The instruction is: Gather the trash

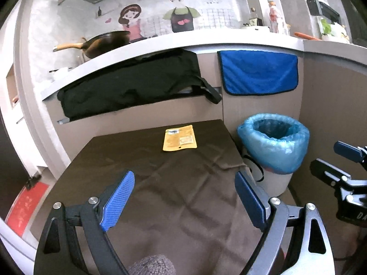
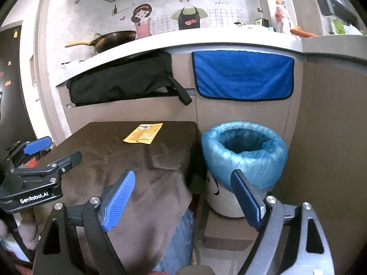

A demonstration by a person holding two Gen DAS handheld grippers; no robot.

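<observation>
1. At far left, beyond the table's left edge, open floor shows, with a red mat [image 1: 27, 208] lying on it.
2. The left gripper [image 1: 184, 202] hangs over the near part of the table, its blue pads [image 1: 118, 200] spread wide with only cloth seen between them.
3. The table [image 1: 110, 160] wears a brown cloth, creased and hanging off the near right corner in the right wrist view; most of its top is bare.
4. The yellow packet [image 1: 180, 138] lies flat near the table's far edge, well ahead of both grippers and apart from every edge, nothing touching it.
5. Behind the table stands a counter front, with a black bag [image 1: 128, 87] tucked under the ledge and a blue towel [image 1: 259, 73] hanging to its right.
6. The right gripper [image 2: 183, 200] sits past the table's right edge, fingers wide apart and empty.
7. The bin [image 2: 244, 160], lined with a blue bag, stands just beside the table's right edge on a low box, its mouth open, in the corner of the cabinet walls.
</observation>
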